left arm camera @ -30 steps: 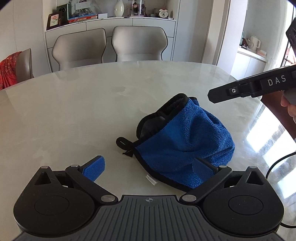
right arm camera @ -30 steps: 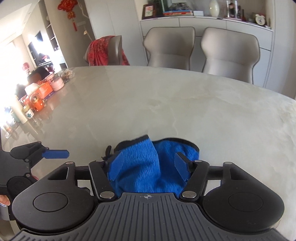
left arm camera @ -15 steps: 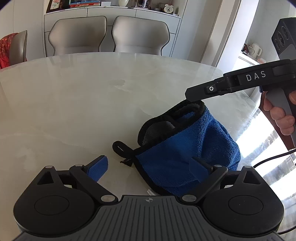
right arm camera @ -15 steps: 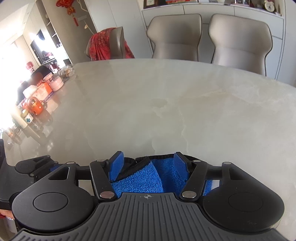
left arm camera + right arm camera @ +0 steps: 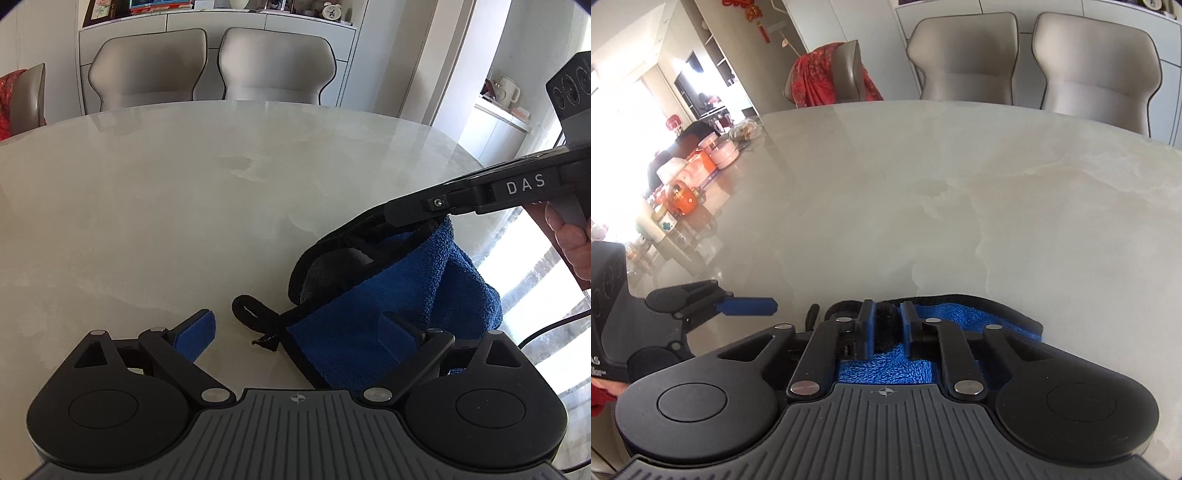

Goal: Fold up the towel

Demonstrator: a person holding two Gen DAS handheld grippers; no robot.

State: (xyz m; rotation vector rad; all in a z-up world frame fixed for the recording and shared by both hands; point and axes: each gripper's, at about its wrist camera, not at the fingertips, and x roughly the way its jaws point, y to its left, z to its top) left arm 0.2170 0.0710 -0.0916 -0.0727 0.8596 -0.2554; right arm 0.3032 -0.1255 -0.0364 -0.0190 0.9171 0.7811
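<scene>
With the right claw (image 5: 887,325) pinched on the black hem of the crumpled blue towel (image 5: 399,295) on the counter (image 5: 184,206), lift slowly so it unfurls, while the left claw (image 5: 299,332), wide open and empty beside the towel's hanging loop (image 5: 251,314), takes a neighbouring corner.

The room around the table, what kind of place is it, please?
Most likely a home dining room: a large marble-look table, padded chairs behind it, and a cabinet with books and a clock. A towel lies on the table.
</scene>
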